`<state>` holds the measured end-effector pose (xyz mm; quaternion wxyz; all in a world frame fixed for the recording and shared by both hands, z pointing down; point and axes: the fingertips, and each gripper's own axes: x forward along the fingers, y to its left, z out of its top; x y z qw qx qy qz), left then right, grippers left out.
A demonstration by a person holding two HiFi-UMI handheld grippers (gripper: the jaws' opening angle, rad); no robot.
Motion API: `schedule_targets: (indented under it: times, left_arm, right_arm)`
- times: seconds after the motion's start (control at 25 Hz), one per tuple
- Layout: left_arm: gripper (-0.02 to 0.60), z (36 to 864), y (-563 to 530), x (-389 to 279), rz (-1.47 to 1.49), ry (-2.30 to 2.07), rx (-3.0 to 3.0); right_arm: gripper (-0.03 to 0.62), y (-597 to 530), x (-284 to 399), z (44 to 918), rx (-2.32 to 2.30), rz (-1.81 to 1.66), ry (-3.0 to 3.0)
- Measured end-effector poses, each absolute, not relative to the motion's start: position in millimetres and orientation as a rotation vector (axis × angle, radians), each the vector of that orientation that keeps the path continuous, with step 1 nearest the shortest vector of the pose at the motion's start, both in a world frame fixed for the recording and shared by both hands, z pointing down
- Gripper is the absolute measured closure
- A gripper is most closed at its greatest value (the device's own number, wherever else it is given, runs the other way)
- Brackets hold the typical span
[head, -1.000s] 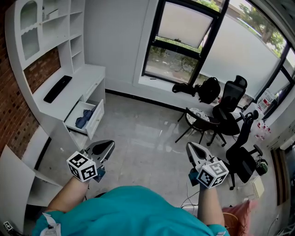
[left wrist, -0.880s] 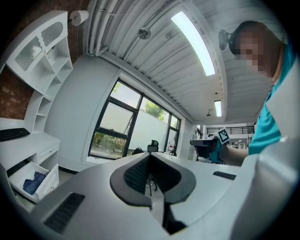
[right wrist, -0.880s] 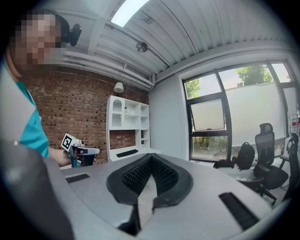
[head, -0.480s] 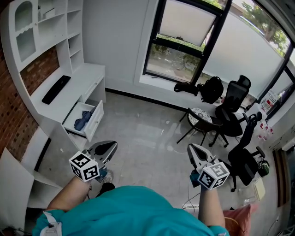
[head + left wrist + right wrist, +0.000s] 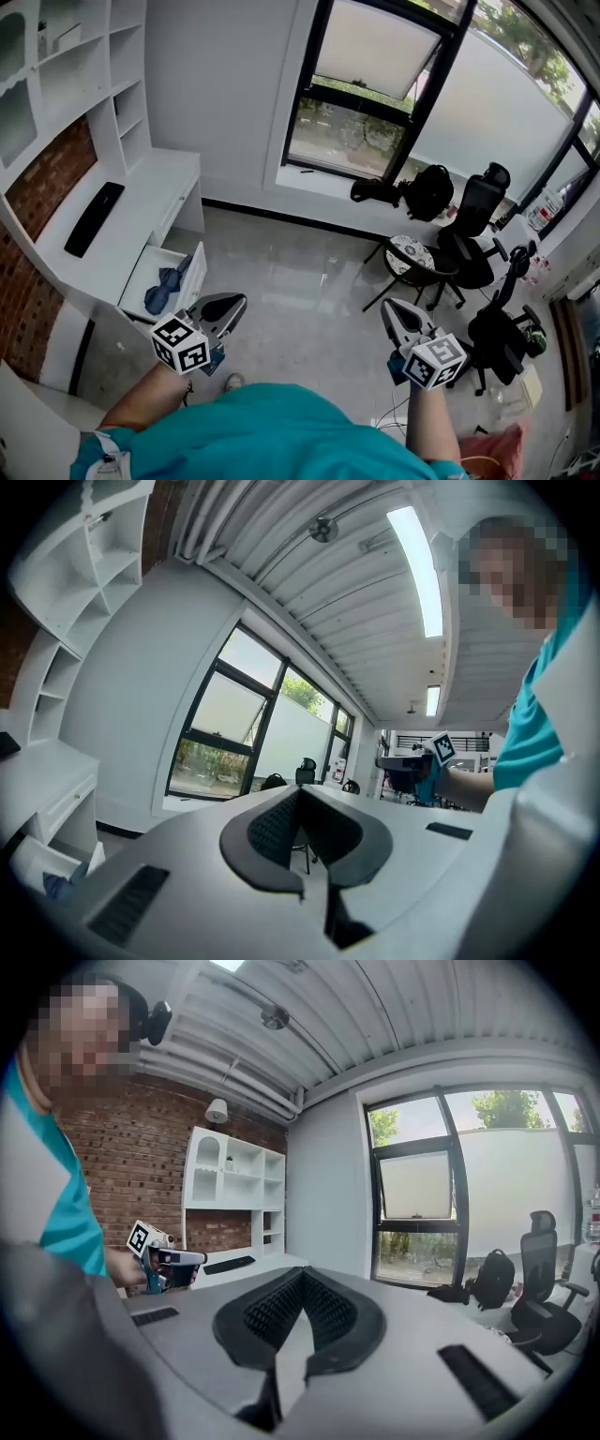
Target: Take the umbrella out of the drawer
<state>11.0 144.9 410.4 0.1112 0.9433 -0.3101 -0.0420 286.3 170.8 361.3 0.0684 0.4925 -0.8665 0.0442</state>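
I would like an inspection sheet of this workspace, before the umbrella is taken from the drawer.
Surface: white desk, with the drawer open at its front.
Job's things: blue umbrella lies inside the drawer, untouched.
Clutter: flat black keyboard-like item on the desk.
Tools: left tool shut, empty; right tool shut, empty; both apart from the drawer.
Cables: thin cable on the floor, it seems.
Surroundings: large window, black office chairs, black backpack.

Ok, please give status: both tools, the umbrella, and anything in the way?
Left tool shut, empty; right tool shut, empty. Blue umbrella lying in open drawer, not yet reached. Nothing seen blocking the way.
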Motion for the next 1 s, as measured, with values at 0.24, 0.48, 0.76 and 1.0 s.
schedule_targets:
  times: [0.24,0.48,0.76,1.0]
  left_arm:
    - [0.569,398.5,39.2,-32.2,-0.090,-0.831,2.811]
    - [0.569,400.2,-32.6,-70.4,-0.104,-0.819,2.788]
    - [0.569,412.9,-74.1,-89.4,-0.093,-0.850,2.743]
    - [0.569,412.0,-100.8,-81.6,-0.075,-0.934,2.731]
  right_arm:
    - [0.572,68.8,226.1,354.2,1.522,0.166,-2.619]
    - [0.572,-5.3,186.3,354.0,1.517,0.206,-2.599]
    - [0.572,-65.7,168.2,354.9,1.458,0.220,-2.617]
    - [0.572,-108.0,179.5,355.6,1.390,0.206,-2.672]
